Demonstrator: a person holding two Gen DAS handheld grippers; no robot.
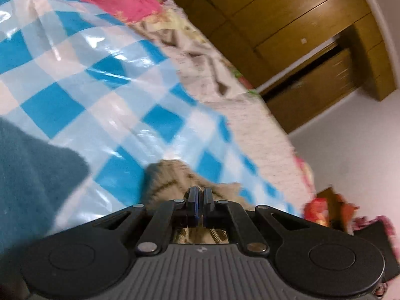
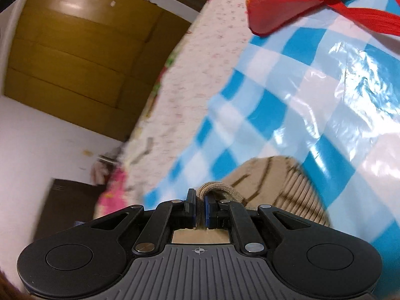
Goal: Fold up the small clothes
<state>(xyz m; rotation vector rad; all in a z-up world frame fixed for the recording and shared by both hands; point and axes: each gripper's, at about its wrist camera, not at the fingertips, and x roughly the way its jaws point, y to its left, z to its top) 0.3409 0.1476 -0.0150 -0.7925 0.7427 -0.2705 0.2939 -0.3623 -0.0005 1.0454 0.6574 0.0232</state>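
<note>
Both grippers were clamped on one beige striped knit garment (image 2: 272,187) — left gripper (image 1: 200,195) with jaws narrow on an edge, right gripper (image 2: 200,200) pinching a ribbed hem. The cloth hung forward of and below each set of jaws over the blue-checked plastic sheet (image 1: 100,80), stretched between the two hands, neither nearer. Count: one beige piece held, one teal garment (image 1: 32,175) lying at the left, one red bag (image 2: 287,2) far off — the fold likely hinges on that shared edge.

Beige knit garment (image 2: 275,182) with dark brown stripes, ahead of the black right claw (image 2: 199,206). Beneath it, glossy sheet (image 1: 105,80) in blue, pale-blue and white checks. Left of the black left claw (image 1: 200,203), a teal cloth (image 1: 30,175). Far ahead of the right claw, a red bag (image 2: 287,2) with gold lettering. Beyond the sheet, a bedcover (image 2: 190,80) in white with small pink flecks.
</note>
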